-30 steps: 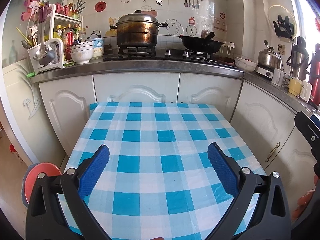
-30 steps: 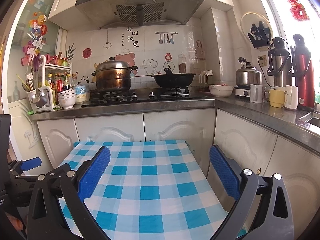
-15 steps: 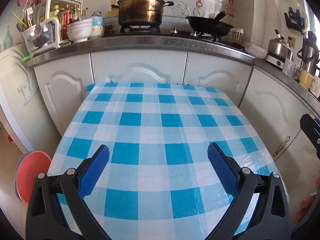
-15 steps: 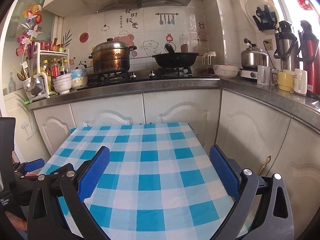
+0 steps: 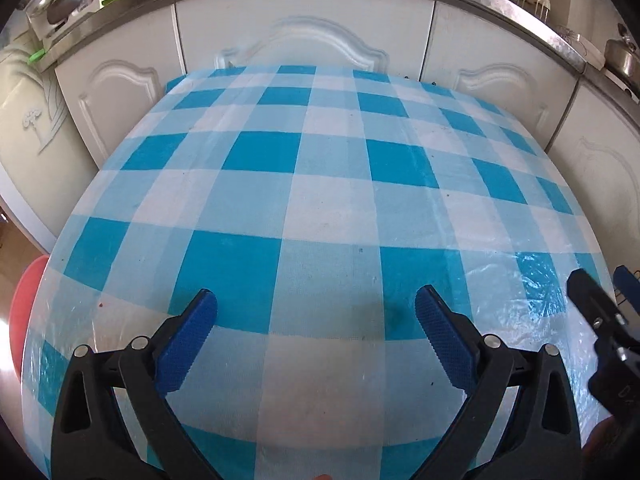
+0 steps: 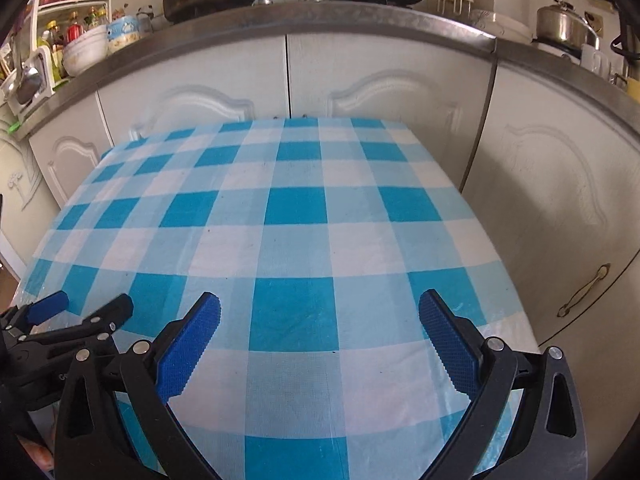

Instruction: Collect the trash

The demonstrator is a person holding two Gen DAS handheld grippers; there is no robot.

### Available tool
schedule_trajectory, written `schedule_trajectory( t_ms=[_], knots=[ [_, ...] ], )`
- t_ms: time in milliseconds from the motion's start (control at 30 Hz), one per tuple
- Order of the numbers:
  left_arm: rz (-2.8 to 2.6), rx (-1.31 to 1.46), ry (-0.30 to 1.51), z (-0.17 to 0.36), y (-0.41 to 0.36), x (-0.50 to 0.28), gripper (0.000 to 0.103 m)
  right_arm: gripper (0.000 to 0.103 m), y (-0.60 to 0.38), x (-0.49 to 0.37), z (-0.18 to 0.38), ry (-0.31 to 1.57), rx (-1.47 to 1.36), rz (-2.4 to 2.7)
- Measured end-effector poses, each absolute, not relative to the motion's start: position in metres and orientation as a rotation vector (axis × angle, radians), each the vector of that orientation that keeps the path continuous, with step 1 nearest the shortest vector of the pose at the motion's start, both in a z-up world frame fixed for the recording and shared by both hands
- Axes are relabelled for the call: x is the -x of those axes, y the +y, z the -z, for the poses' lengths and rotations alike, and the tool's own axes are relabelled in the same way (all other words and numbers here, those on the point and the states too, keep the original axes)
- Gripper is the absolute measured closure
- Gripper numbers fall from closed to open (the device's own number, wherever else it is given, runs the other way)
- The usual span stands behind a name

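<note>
Now both tools, left tool [image 5: 316, 304] and right tool [image 6: 319, 307], have dipped closer over the checked tablecloth [image 5: 320, 208], fingers apart.

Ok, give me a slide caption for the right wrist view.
Open right gripper over a blue-checked tablecloth, left gripper alongside, no trash visible.

The left gripper [image 5: 316, 316] has two black plastic arms, each with a triangular cut-out and silver round rivets at the pivots. Its fingers [image 5: 186, 344] are faced with bright blue pads of fine ribbed texture. The right gripper [image 6: 320, 316] is of the same make: black arms, silver rivets, blue textured pads [image 6: 448, 344]. In the right wrist view, the left gripper's black linkage with several silver screws and a blue tip shows beside the right gripper's left arm, with pale lettering too small to read.
</note>
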State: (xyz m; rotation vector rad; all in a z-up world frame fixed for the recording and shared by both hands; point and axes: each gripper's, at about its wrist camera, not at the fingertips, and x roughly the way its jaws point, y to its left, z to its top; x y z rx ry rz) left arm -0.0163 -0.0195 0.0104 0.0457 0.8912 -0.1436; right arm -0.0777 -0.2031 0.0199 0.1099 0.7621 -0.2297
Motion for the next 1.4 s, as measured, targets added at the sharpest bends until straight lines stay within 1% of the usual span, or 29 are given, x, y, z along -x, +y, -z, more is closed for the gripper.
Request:
schedule_trajectory(
  t_ms=[100,300,1400],
  knots=[
    [0.115,-0.106,0.916,-0.007,-0.028,0.009,0.004,0.005,-0.201,0.067,-0.009,0.805,-0.11,0.22],
    [0.119,-0.11,0.915,-0.008,-0.03,0.006,0.003,0.004,-0.203,0.051,0.009,0.91,-0.149,0.224],
    [0.122,-0.108,0.914,-0.006,-0.028,0.006,0.003,0.003,-0.203,0.051,0.01,0.912,-0.149,0.226]
  ],
)
